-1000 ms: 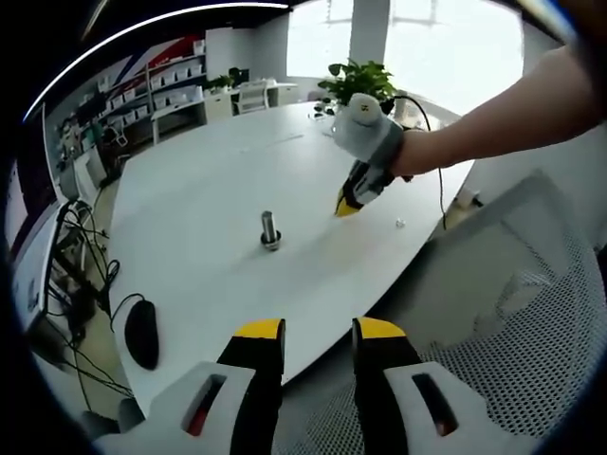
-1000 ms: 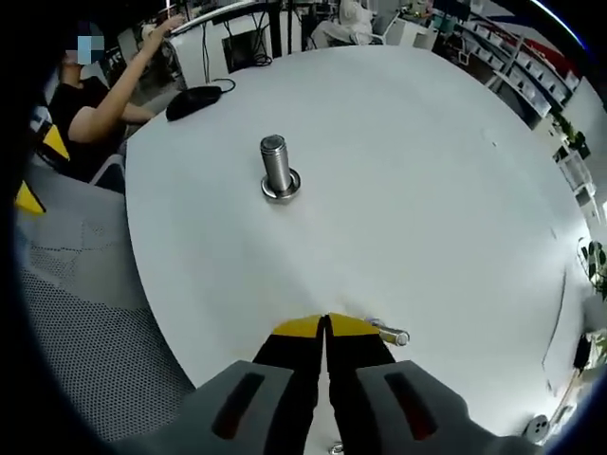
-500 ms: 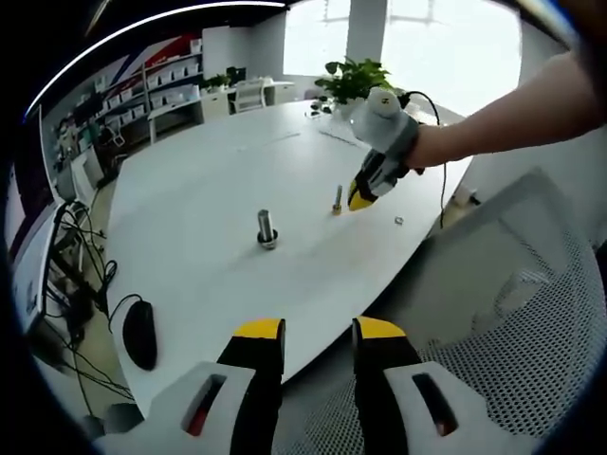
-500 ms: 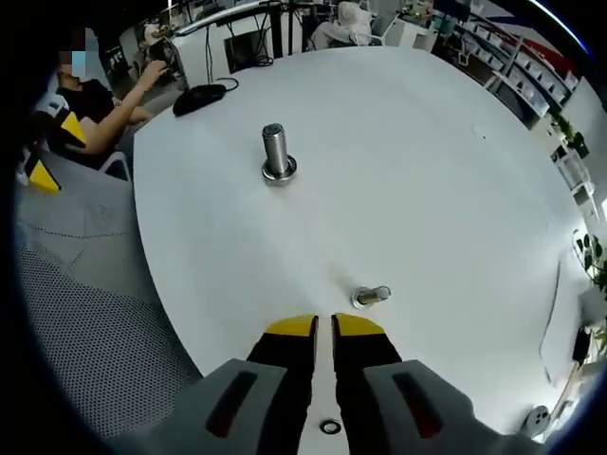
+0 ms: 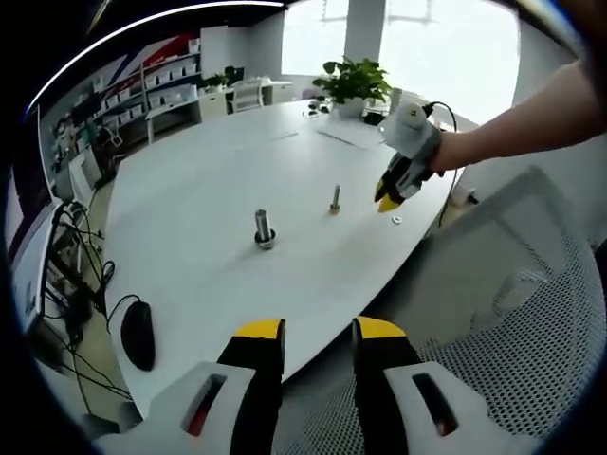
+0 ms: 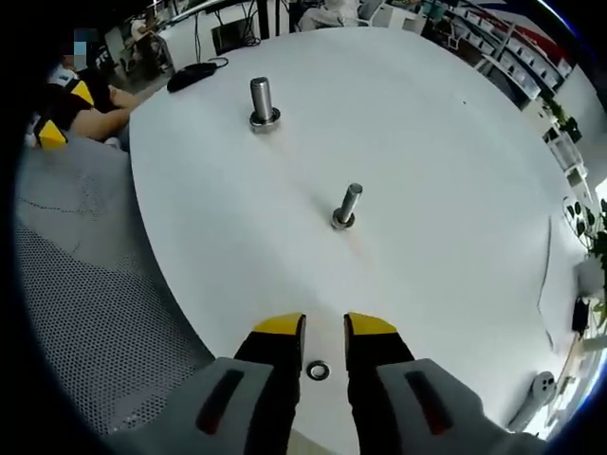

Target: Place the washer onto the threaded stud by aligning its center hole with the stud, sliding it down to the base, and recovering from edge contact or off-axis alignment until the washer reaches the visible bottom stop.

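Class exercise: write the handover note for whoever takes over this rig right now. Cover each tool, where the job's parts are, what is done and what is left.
Right tool: open, empty, hovering over the washer lying flat near the table edge.
Left tool: open, empty, held back off the table.
Small stud stands upright mid-table; larger stud stands farther off.
Done: the small stud stands upright.
Left: grasp washer, thread it over the stud, slide to base.

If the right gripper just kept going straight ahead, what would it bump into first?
Probably the small metal ring washer lying flat on the white table, between the right gripper's open jaws. Beyond it stands the slim silver threaded stud, though depth is hard to judge.
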Demonstrator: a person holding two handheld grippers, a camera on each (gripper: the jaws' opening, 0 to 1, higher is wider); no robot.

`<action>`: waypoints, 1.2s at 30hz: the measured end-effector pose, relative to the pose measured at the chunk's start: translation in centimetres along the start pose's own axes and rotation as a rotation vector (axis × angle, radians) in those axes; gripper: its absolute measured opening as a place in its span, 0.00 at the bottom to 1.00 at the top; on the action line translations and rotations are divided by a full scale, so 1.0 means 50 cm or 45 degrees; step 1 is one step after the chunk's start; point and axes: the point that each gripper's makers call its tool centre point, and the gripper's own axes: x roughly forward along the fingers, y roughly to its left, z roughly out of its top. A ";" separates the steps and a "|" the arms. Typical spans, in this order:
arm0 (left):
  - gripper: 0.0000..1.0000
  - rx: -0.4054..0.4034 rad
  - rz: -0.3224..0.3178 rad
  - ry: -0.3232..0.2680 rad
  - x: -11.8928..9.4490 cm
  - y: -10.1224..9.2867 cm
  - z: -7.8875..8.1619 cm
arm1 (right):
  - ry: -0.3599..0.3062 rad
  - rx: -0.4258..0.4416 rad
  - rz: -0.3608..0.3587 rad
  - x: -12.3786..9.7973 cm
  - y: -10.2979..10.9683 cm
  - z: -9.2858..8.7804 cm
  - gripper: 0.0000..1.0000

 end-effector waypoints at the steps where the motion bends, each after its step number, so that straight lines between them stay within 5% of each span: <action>1: 0.26 0.000 0.000 0.001 0.001 0.002 -0.002 | 0.011 0.009 -0.001 0.001 -0.002 -0.012 0.20; 15: 0.26 0.005 -0.014 0.019 0.000 -0.003 -0.005 | 0.130 0.047 0.039 0.020 0.004 -0.104 0.23; 36: 0.26 0.001 -0.012 0.023 -0.001 -0.004 -0.004 | 0.126 -0.006 0.080 0.023 0.006 -0.098 0.18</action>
